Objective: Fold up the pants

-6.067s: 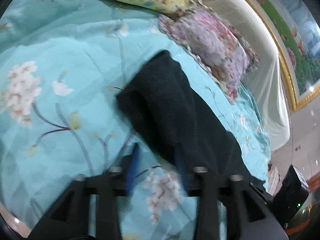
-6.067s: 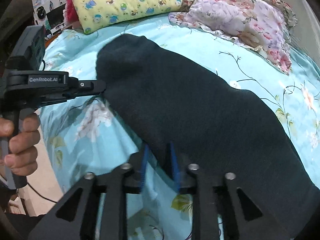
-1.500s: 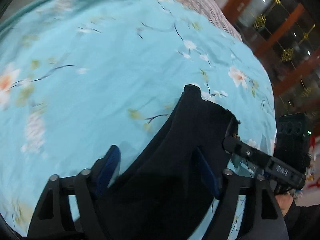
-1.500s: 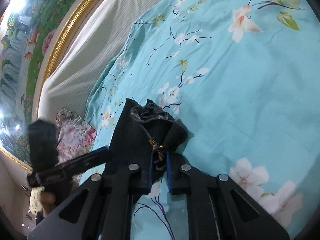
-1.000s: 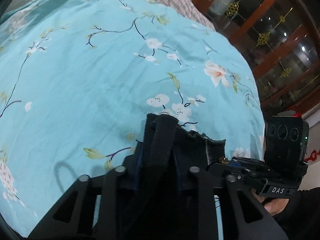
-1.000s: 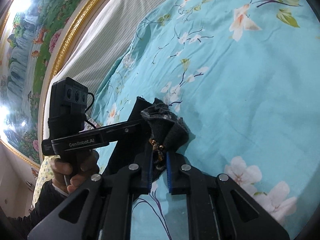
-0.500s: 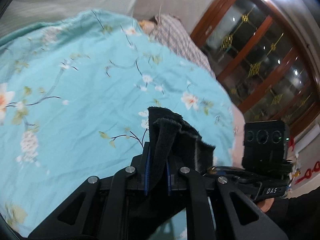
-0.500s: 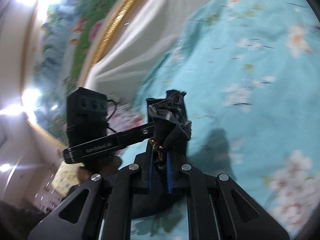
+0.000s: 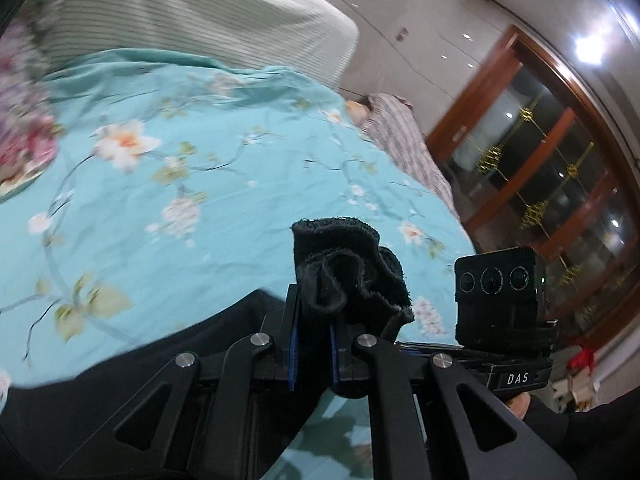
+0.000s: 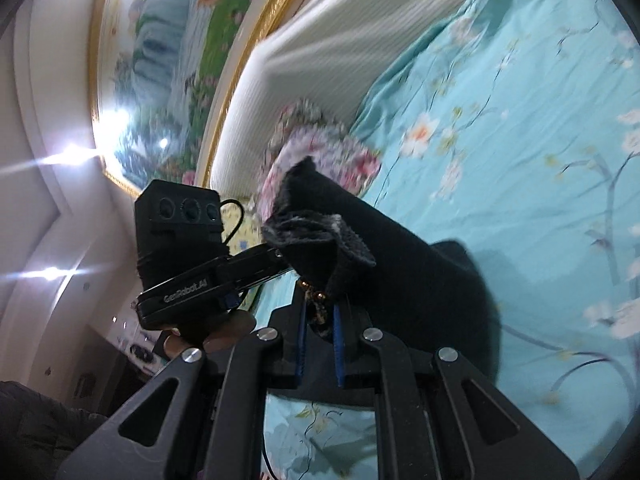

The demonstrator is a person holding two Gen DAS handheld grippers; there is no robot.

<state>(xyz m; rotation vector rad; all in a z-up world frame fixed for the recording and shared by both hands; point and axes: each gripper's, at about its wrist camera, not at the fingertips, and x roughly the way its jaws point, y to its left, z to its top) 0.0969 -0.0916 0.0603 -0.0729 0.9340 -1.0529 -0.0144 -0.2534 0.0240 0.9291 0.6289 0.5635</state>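
Observation:
The black pants (image 9: 348, 276) are lifted by one end above the turquoise flowered bedsheet (image 9: 168, 184). My left gripper (image 9: 312, 344) is shut on a bunched edge of the pants. The rest of the cloth hangs down and left toward the bed (image 9: 120, 392). My right gripper (image 10: 320, 336) is shut on the other corner of the same end of the pants (image 10: 360, 248), by the zip pull. Each gripper shows in the other's view, close beside it: the right one (image 9: 500, 340) and the left one (image 10: 192, 276).
A pink flowered pillow (image 10: 320, 148) lies at the head of the bed against a striped headboard (image 9: 192, 20). A gold-framed painting (image 10: 168, 60) hangs above it. A wooden glass-door cabinet (image 9: 552, 168) stands past the bed's far side.
Both grippers have risen together from the sheet, lifting the held end of the pants; the views now tilt up toward the headboard and walls. Earlier the left gripper closed on the edge.

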